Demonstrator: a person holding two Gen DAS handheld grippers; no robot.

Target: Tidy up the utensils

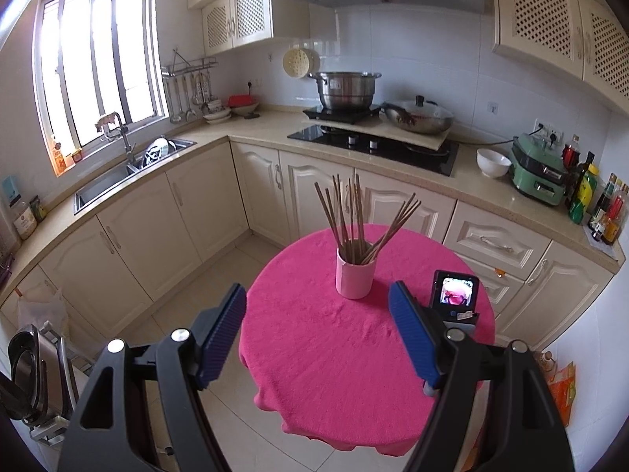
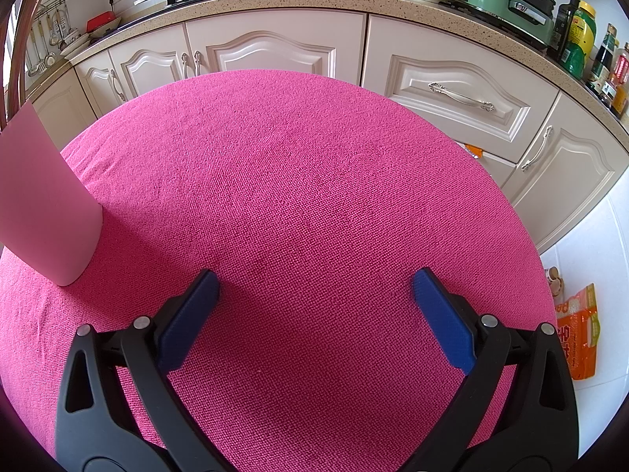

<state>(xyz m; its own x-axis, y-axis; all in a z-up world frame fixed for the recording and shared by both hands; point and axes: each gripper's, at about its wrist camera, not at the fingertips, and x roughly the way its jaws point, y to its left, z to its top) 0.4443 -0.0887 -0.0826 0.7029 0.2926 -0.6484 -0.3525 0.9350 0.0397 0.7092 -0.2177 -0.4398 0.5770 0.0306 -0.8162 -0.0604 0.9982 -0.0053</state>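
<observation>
A pink cup [image 1: 355, 275] stands upright on the round table with a pink cloth [image 1: 314, 346]. Several brown chopsticks [image 1: 359, 216] stand in the cup and fan out. My left gripper [image 1: 318, 306] is open and empty, high above the table's near side, with the cup beyond its fingers. The right gripper's body with its small screen [image 1: 454, 293] shows to the right of the cup. In the right wrist view my right gripper [image 2: 314, 287] is open and empty, low over the cloth [image 2: 314, 181]. The cup's side [image 2: 43, 196] is at the far left there.
Kitchen counters wrap around behind the table, with a sink [image 1: 118, 181] at left and a stove with a steel pot [image 1: 346, 90] and a wok [image 1: 418, 116]. A white bowl [image 1: 493, 161], a green appliance [image 1: 540, 169] and bottles [image 1: 601, 204] stand at right. An orange bag [image 2: 578, 334] lies on the floor.
</observation>
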